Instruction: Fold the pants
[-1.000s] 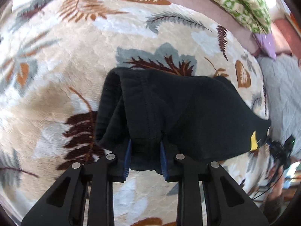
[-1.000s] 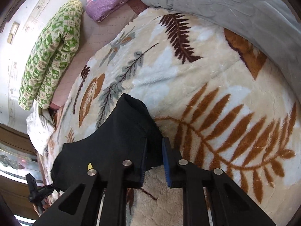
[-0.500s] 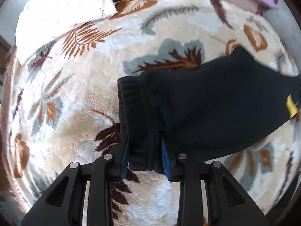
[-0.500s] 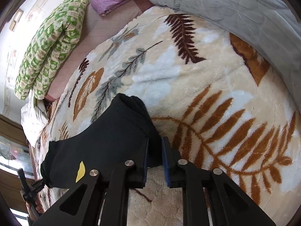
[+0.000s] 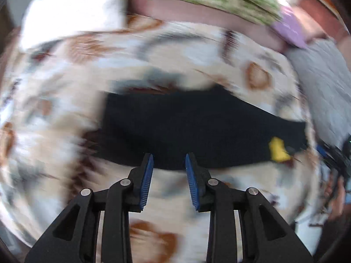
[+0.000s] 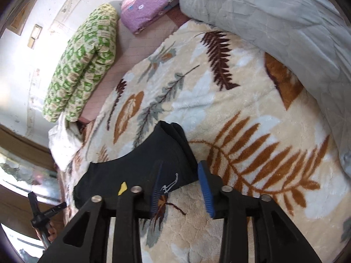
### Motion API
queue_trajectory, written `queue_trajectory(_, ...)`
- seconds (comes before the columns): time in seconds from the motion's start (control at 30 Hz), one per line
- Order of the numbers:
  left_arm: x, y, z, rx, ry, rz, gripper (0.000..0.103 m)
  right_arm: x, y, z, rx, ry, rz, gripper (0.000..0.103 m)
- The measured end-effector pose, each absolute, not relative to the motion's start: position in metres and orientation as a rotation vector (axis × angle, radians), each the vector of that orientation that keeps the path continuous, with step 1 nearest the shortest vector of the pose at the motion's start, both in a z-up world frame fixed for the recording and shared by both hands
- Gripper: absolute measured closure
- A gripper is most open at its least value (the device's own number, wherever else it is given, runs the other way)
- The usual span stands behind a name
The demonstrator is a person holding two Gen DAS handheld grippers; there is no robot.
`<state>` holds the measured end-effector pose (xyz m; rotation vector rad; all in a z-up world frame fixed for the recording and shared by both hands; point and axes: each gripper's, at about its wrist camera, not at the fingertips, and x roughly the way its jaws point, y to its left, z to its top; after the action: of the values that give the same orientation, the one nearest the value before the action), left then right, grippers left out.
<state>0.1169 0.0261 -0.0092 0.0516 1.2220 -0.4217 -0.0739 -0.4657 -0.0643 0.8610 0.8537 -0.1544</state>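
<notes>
Left view was blurred; right view showed a white logo on the pants (image 6: 142,164). Black pants (image 5: 197,129) lay folded on the blanket (image 6: 252,109). My left gripper (image 5: 169,161) and right gripper (image 6: 179,171) had jaws apart, empty.

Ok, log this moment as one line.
step: fold released | pants: folded on blanket | left gripper: open, clear | right gripper: open

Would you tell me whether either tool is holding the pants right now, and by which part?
Nothing is held: the left tool and right tool are both open, and the black pants lie on the blanket.
</notes>
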Motion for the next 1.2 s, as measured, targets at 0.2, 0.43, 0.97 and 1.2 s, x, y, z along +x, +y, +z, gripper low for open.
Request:
queue_trajectory(0.2,0.051,-0.112,-0.034,-0.071,1.362,-0.632,0.075,-0.054,-0.485,-0.074,0.878,0.895,-0.082,0.059)
queue_trajectory(0.43,0.024,-0.209,-0.052,-0.232,1.433,-0.624,0.075,-0.008,-0.502,-0.099,0.889,0.994,0.098,0.056)
queue_trajectory(0.97,0.021,-0.239,-0.103,-0.706,1.483,-0.412,0.075,0.011,-0.521,-0.106,0.880,0.970,0.217,0.049)
queue_trajectory(1.2,0.036,-0.241,-0.108,-0.762,1.462,-0.368,0.075,0.017,-0.525,-0.113,0.901,0.976,0.242,0.049)
